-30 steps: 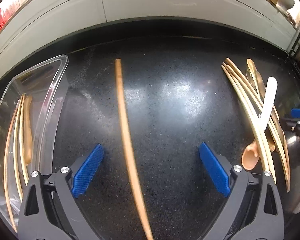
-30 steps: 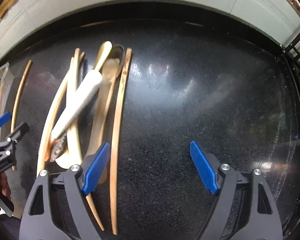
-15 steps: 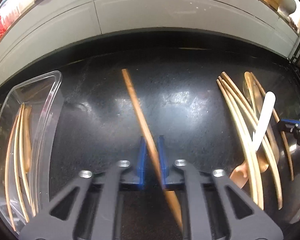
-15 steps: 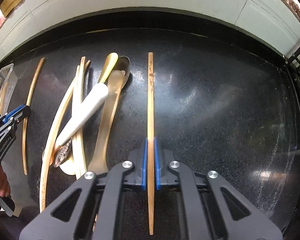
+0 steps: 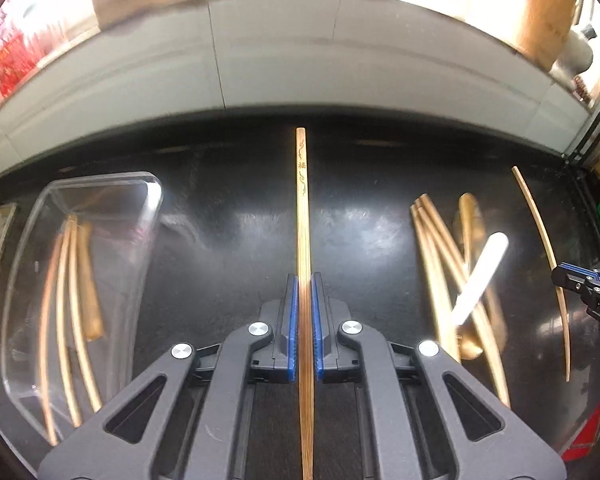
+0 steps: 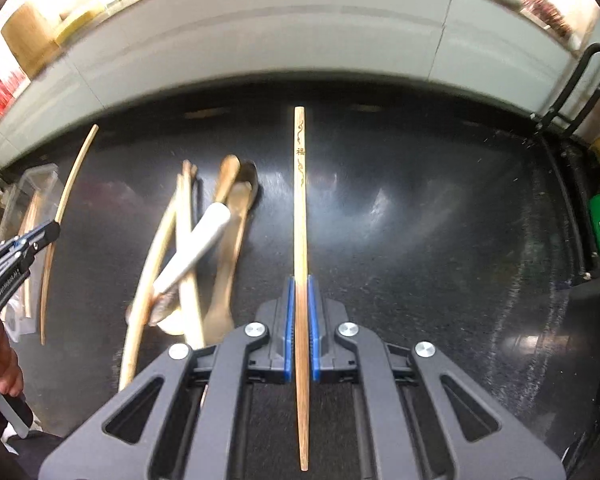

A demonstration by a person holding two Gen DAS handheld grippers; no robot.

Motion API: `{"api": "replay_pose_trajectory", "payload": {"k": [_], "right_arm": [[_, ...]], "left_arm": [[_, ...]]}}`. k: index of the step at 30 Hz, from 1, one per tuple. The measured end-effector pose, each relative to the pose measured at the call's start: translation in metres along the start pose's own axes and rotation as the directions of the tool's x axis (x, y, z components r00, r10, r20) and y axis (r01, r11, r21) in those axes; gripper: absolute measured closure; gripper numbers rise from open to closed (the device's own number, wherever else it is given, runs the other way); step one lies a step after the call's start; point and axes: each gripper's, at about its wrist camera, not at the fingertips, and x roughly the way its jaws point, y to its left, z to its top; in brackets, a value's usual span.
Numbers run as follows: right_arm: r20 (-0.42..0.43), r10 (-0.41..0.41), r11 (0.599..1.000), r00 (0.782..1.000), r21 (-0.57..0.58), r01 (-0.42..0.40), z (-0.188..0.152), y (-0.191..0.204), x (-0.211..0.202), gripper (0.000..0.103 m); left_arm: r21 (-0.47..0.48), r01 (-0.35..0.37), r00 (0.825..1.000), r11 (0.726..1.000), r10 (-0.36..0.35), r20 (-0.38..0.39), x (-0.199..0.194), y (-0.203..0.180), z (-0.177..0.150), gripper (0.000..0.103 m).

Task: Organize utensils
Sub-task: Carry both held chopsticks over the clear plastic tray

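Black countertop point(image 5: 228, 240): left gripper point(image 5: 304, 328) pinches one chopstick point(image 5: 302, 240); right gripper point(image 6: 299, 328) pinches another chopstick point(image 6: 300, 220); utensil pile point(image 6: 196, 248) between; clear tray point(image 5: 148, 216) leftward.

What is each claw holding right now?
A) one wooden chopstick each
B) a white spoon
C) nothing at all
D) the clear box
A. The left claw is shut on a wooden chopstick, and the right claw is shut on another chopstick; the white spoon lies in the pile on the counter.
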Motion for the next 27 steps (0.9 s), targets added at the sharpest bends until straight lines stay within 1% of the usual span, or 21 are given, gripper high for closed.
{"api": "replay_pose_trajectory", "payload": {"k": [4, 6, 11, 14, 21, 27], "right_arm": [[0.066, 0.017, 1.0, 0.998, -0.001, -0.016, -0.006, -0.001, -0.039, 0.096], [0.095, 0.026, 1.0, 0.995, -0.006, -0.025, -0.013, 0.002, -0.058, 0.096], [0.14, 0.054, 0.998, 0.989, -0.024, -0.051, -0.026, 0.007, -0.091, 0.096], [0.15, 0.066, 0.997, 0.987, -0.035, -0.061, -0.037, 0.014, -0.105, 0.096], [0.169, 0.088, 0.995, 0.982, -0.05, -0.081, -0.066, 0.019, -0.131, 0.096], [0.18, 0.093, 0.995, 0.979, -0.057, -0.084, -0.075, 0.02, -0.14, 0.096]], "left_arm": [[0.013, -0.007, 1.0, 1.0, 0.007, 0.028, -0.035, -0.008, -0.001, 0.097], [0.016, -0.01, 0.999, 1.0, 0.009, 0.05, -0.057, -0.012, -0.009, 0.097], [0.008, -0.015, 0.998, 1.0, 0.015, 0.067, -0.089, -0.021, -0.024, 0.097], [0.001, -0.024, 0.997, 1.0, 0.024, 0.077, -0.107, -0.024, -0.035, 0.097], [-0.013, -0.044, 0.996, 0.999, 0.045, 0.081, -0.132, -0.026, -0.058, 0.097], [-0.016, -0.05, 0.995, 0.999, 0.051, 0.086, -0.142, -0.027, -0.068, 0.097]]}}
